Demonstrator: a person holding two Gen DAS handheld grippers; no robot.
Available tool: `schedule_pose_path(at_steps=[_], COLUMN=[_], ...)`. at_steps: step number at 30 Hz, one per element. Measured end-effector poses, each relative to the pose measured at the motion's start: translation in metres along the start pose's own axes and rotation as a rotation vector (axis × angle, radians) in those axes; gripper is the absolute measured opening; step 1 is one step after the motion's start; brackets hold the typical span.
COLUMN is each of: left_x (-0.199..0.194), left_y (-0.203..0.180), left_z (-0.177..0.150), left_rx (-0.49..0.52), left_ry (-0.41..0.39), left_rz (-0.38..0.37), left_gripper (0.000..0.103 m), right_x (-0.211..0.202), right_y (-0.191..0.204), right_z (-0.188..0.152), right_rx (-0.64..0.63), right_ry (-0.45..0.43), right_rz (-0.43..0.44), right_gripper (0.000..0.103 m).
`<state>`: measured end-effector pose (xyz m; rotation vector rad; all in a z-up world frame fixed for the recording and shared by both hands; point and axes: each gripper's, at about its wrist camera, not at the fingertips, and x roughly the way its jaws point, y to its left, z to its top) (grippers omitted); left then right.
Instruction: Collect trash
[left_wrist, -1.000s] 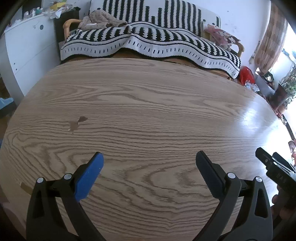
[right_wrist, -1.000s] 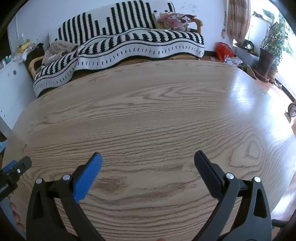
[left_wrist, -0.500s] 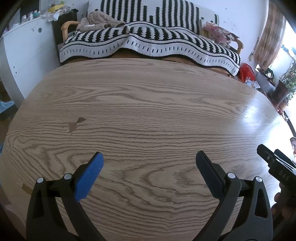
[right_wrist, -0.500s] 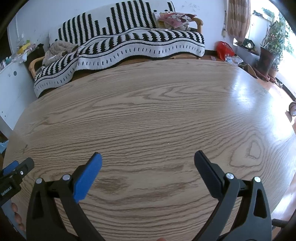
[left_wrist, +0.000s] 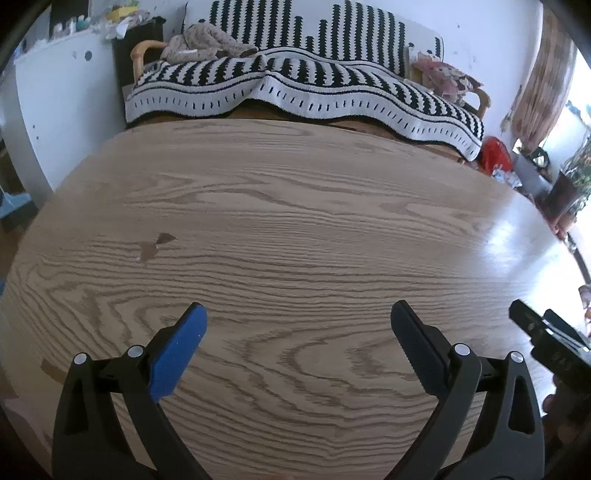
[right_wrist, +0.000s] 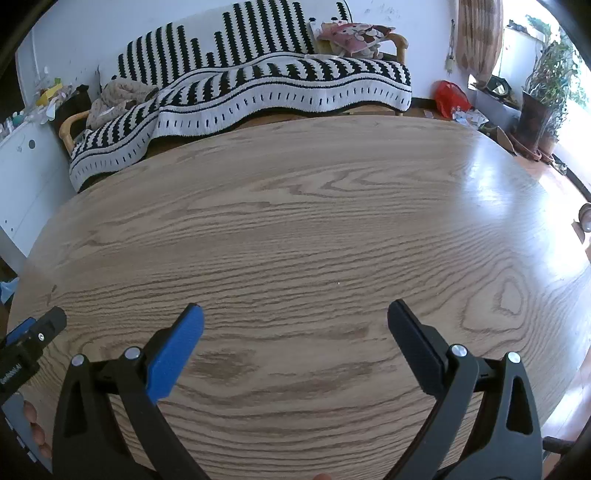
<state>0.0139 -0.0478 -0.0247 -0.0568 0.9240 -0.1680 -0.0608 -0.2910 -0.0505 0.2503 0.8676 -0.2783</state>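
Note:
A wood-grain table (left_wrist: 295, 221) (right_wrist: 314, 229) fills both wrist views, and no piece of trash shows on it. My left gripper (left_wrist: 298, 314) hovers open over its near part, one blue pad and one black pad wide apart, nothing between them. My right gripper (right_wrist: 295, 312) is open in the same way, also holding nothing. The right gripper's tip shows at the right edge of the left wrist view (left_wrist: 546, 339), and the left gripper's tip at the left edge of the right wrist view (right_wrist: 33, 339). A small dark stain (left_wrist: 155, 245) marks the table's left side.
Behind the table stands a sofa under a black-and-white striped blanket (left_wrist: 303, 85) (right_wrist: 258, 85). A white cabinet (left_wrist: 55, 103) is at the left. A red bag (right_wrist: 448, 98), scattered litter and potted plants (right_wrist: 546, 92) sit on the floor at the right.
Both grippers stay open over the table; the left view has shifted slightly, with the sofa a little lower in frame. Nothing was picked up or released.

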Motion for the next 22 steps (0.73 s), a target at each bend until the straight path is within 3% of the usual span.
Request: schedule_pose_path(at_steps=[5,7,14,19,22], left_x=[0.0,-0.002,-0.005,-0.01,-0.01], left_y=[0.005,0.006,-0.008,-0.02,-0.024], left_z=[-0.001,-0.002,-0.005,-0.008,-0.007], left_rx=[-0.047,-0.06,0.02,0.106,0.123], left_ry=[0.011,0.0,-0.012,-0.07,-0.068], left_rz=[-0.003,0.04,0.026,0.083,0.069], left_gripper=[0.097,0.097,0.097,0.097,0.097], right_x=[0.001,0.002,0.003,0.003,0.003], right_y=[0.004,0.004,0.004,0.004,0.004], right_z=[0.0,0.0,0.0,0.0,0.0], right_rx=[-0.018,-0.022,-0.026,-0.028,-0.028], right_ry=[0.007,0.008,0.013,0.012,0.011], right_rz=[0.005,0.007,0.008,0.007,0.006], right_gripper=[0.096,0.096,0.096,0.096,0.096])
